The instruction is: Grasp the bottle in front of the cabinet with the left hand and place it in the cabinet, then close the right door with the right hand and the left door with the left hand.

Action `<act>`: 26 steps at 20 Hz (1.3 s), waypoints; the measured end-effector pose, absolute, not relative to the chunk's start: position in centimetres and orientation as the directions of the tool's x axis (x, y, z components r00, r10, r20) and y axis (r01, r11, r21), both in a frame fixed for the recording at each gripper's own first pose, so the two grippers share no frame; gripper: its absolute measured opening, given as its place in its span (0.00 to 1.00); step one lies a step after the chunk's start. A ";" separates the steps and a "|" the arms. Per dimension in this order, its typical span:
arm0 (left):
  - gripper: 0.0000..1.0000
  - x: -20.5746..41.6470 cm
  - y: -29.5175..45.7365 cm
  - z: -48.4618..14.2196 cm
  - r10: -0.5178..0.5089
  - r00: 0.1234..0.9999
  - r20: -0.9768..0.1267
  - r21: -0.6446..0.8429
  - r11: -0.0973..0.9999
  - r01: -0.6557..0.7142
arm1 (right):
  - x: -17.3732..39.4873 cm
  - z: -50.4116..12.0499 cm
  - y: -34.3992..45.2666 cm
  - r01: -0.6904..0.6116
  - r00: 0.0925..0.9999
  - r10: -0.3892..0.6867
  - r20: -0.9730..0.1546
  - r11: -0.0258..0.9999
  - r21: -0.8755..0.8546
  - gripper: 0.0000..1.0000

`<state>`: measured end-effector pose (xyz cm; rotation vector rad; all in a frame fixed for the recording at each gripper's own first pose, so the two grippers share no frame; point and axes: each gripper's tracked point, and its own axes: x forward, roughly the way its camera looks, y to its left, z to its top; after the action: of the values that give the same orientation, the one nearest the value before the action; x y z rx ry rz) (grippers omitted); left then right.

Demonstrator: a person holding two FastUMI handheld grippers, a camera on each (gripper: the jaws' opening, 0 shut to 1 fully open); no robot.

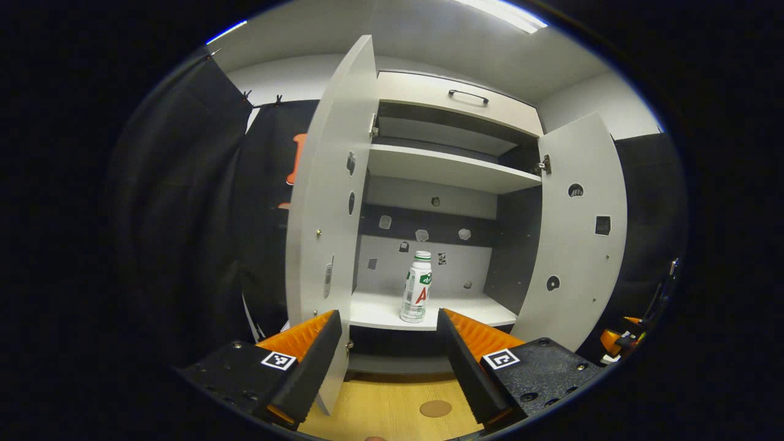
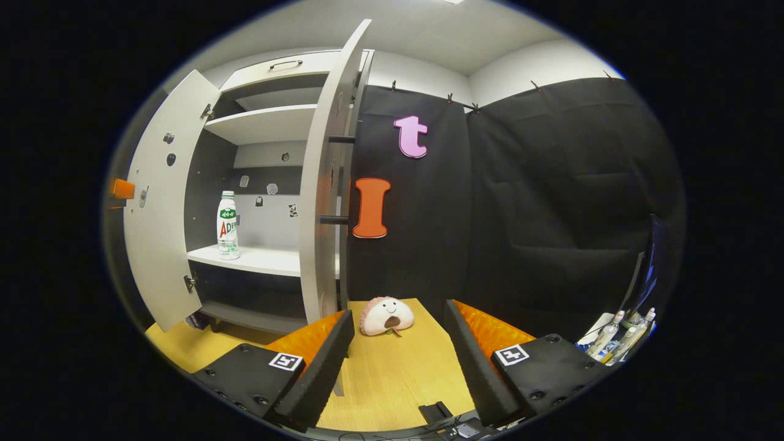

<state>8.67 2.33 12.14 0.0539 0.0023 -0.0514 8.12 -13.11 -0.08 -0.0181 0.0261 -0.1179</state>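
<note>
Left gripper view: the left gripper [image 1: 389, 361] is held level before the cabinet [image 1: 456, 168], fingers spread apart and empty, aimed at the bottle [image 1: 416, 286], which stands upright, cap up and long axis vertical, near the front edge of the lower shelf [image 1: 471, 311] between the open left door [image 1: 334, 202] and open right door [image 1: 579, 226]. Right gripper view: the right gripper [image 2: 398, 361], fingers likewise parted and gripping nothing, hovers over the wooden tabletop [image 2: 392, 367] facing a plush toy [image 2: 386, 316] just beside the right door's [image 2: 324, 202] edge, while the bottle [image 2: 227, 225] stands vertical on the shelf [image 2: 263, 260] at left.
</note>
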 end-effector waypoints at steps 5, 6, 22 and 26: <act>0.96 5.9 3.9 11.8 0.008 1.000 0.011 0.038 0.999 -0.008 | 12.3 -0.5 -14.1 0.118 0.992 -0.120 -0.046 0.993 -0.027 0.98; 0.96 5.5 3.8 11.9 0.005 1.000 0.014 0.037 0.999 -0.005 | 13.0 -0.7 -14.0 0.112 0.992 -0.113 -0.050 0.994 -0.020 0.98; 0.96 4.1 6.1 14.0 0.063 0.996 0.068 0.026 0.998 -0.065 | 15.8 -0.5 -10.5 0.034 0.999 -0.035 -0.042 0.999 -0.004 0.96; 0.96 3.9 7.2 14.4 0.088 0.993 0.075 0.040 0.995 -0.092 | 15.8 -0.6 -5.6 -0.036 0.999 0.036 -0.033 0.999 0.015 0.95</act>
<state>3.94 7.16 14.41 0.0429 -0.0728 0.0902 15.84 -5.57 -0.62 0.0141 0.0336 0.0359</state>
